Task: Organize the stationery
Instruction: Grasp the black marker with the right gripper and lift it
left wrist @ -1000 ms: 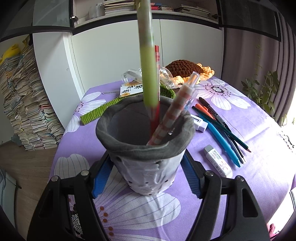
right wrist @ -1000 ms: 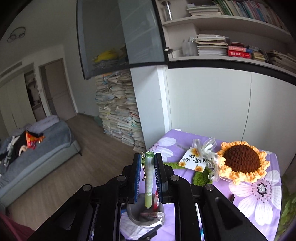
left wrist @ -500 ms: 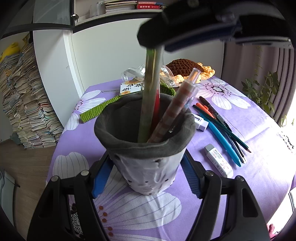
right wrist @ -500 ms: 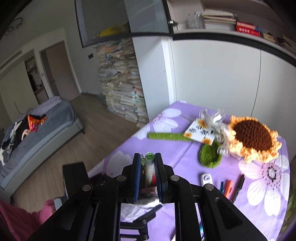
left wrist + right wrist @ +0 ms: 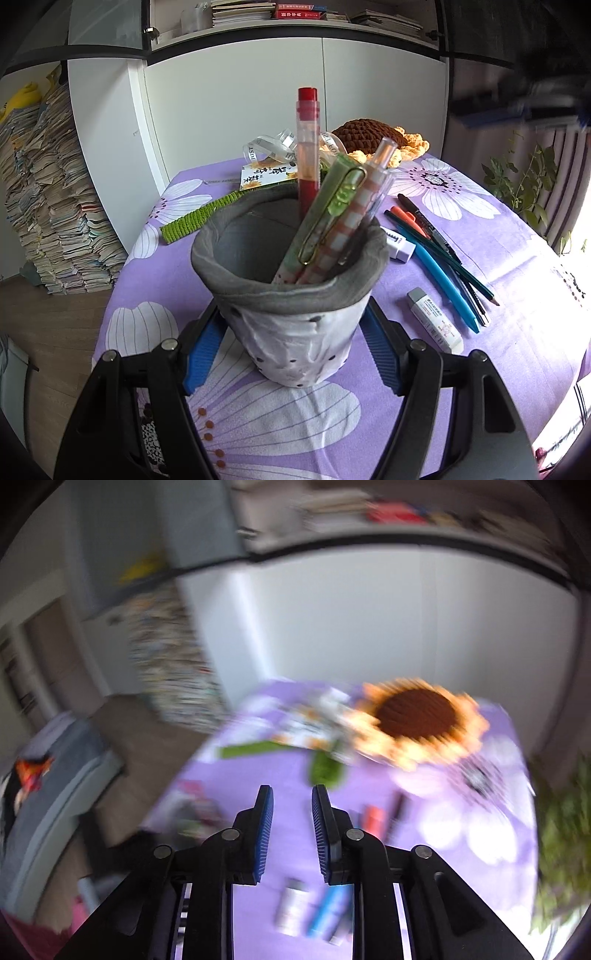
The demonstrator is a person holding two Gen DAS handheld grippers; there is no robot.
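Note:
My left gripper (image 5: 291,350) is shut on a grey and white pen holder (image 5: 291,306) standing on the purple flowered tablecloth. In the holder stand a green pen with a gold clip (image 5: 325,214), a red pen (image 5: 307,147) and a checked orange pen (image 5: 358,218). To its right lie a blue pen (image 5: 447,280), several dark and orange pens (image 5: 424,225) and two erasers (image 5: 434,319). My right gripper (image 5: 291,805) is open and empty above the table, in a blurred view. It shows as a dark blur in the left wrist view (image 5: 535,103).
A crocheted sunflower (image 5: 369,136) with its green stem (image 5: 192,221), a card (image 5: 266,173) and ribbon lie at the table's far end. White cabinets stand behind. A tall stack of books (image 5: 48,192) stands on the floor at left. A plant (image 5: 524,184) stands at right.
My right gripper let go of the green pen, which now leans in the holder, and it rose and swung away to the right. The left gripper held still.

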